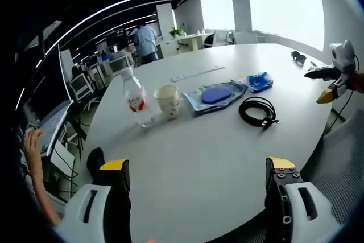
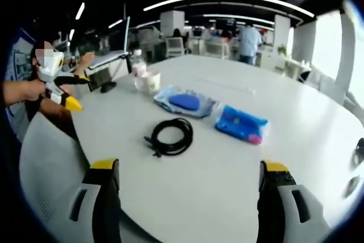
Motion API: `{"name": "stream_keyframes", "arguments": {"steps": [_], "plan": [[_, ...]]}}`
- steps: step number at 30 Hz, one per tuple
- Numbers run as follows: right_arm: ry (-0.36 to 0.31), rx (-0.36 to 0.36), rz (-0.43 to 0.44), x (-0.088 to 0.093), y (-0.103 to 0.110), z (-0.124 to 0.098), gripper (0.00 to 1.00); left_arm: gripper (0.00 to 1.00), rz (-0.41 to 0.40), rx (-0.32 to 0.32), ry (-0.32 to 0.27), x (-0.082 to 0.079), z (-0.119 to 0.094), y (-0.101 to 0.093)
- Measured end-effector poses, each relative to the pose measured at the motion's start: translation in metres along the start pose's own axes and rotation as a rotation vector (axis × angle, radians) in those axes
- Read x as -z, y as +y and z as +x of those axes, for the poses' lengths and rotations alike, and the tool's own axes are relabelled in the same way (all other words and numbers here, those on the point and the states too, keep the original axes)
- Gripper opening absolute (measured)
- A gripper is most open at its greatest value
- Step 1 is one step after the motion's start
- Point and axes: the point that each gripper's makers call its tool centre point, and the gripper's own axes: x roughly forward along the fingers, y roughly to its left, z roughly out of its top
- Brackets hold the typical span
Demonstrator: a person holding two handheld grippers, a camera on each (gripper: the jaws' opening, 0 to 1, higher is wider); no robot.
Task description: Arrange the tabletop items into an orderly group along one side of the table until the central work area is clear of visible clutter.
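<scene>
**Things waiting on the tabletop**

Both grippers, left gripper (image 1: 199,174) and right gripper (image 2: 187,177), are wide and hold nothing. On the white tabletop (image 1: 227,157) sit a bottle (image 1: 134,95), cup (image 1: 168,100), blue pouch (image 1: 215,95), snack pack (image 2: 241,123) and black cable (image 1: 257,111) (coiled), near each other.

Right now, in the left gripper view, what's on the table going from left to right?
Bottle → paper cup → clear bag with a blue pad → blue packet. The black cable lies nearer, below the gap between bag and packet.
</scene>
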Motion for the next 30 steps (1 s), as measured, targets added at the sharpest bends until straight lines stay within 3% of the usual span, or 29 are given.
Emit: {"name": "stream_keyframes", "arguments": {"steps": [11,30], "plan": [[-0.003,0.02,0.026,0.008,0.008,-0.01,1.0,0.98,0.005,0.006,-0.014,0.002,-0.005,-0.009],[-0.006,0.002,0.034,0.006,0.012,-0.015,1.0,0.98,-0.001,0.026,0.021,0.013,-0.011,-0.013]]}}
